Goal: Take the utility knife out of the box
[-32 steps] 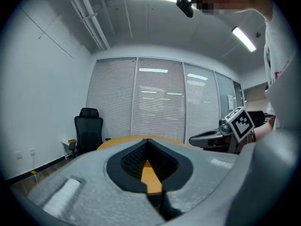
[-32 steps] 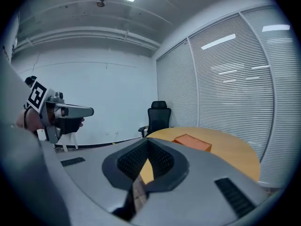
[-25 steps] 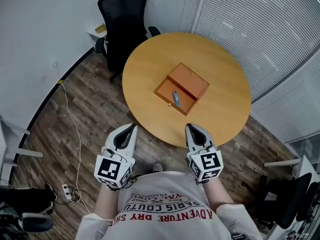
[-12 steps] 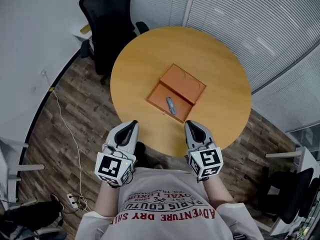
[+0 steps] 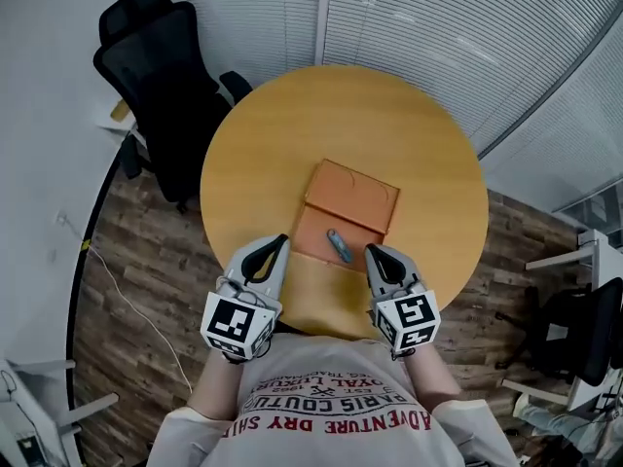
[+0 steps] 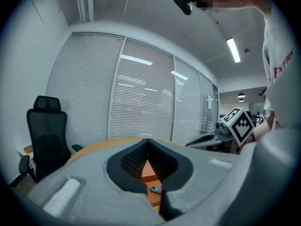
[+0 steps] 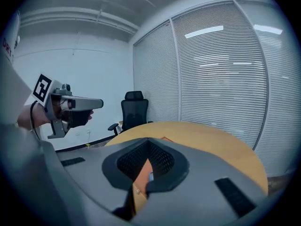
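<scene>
The round wooden tabletop (image 5: 428,154) spreads ahead of both tongs. The flat orange box (image 5: 352,195) lies open just beyond their tips, with its lid folded back on the far side. The left tongs (image 5: 280,242) and right tongs (image 5: 371,252) are both clenched on nothing and flank the box's near half. The small blue-grey utility knife (image 5: 340,246) lies slanted inside that half, between the tips and nearer the right tongs.

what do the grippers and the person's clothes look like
The left gripper and right gripper are light grey moulded shells with black ribbed lining, each bearing a white cube of black square markers. The person wears a pale shirt with red lettering.
</scene>
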Available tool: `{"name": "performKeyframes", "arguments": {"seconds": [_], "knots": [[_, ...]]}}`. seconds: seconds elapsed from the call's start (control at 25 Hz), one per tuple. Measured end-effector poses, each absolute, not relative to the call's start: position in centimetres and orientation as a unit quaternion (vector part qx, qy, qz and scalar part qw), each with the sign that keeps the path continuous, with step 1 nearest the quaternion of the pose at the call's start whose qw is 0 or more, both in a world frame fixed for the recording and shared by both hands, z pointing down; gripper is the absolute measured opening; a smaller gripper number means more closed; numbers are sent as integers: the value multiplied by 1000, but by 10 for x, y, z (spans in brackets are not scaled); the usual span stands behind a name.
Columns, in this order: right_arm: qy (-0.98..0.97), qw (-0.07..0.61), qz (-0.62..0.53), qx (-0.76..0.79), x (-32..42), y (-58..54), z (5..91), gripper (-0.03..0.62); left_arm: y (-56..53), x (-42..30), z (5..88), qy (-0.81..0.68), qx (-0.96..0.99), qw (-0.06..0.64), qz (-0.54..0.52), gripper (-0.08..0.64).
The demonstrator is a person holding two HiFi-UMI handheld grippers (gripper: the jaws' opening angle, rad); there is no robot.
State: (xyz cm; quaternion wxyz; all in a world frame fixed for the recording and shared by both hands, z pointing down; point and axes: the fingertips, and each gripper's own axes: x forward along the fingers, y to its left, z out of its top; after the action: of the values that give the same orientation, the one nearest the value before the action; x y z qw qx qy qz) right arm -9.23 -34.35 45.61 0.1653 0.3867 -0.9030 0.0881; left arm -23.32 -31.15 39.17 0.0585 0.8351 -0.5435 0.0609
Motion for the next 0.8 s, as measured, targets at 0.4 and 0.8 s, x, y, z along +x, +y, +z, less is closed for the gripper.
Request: {"name": "performKeyframes", "arguments": {"seconds": [0.4, 0.8], "knots": [[-860, 222, 138, 438, -126, -386, 514, 8, -382, -262, 427, -459, 882, 77, 74, -6], [-806, 387, 233, 383, -127, -395, 628, 83, -410, -254, 483, -397, 903, 126, 102, -6]]}}
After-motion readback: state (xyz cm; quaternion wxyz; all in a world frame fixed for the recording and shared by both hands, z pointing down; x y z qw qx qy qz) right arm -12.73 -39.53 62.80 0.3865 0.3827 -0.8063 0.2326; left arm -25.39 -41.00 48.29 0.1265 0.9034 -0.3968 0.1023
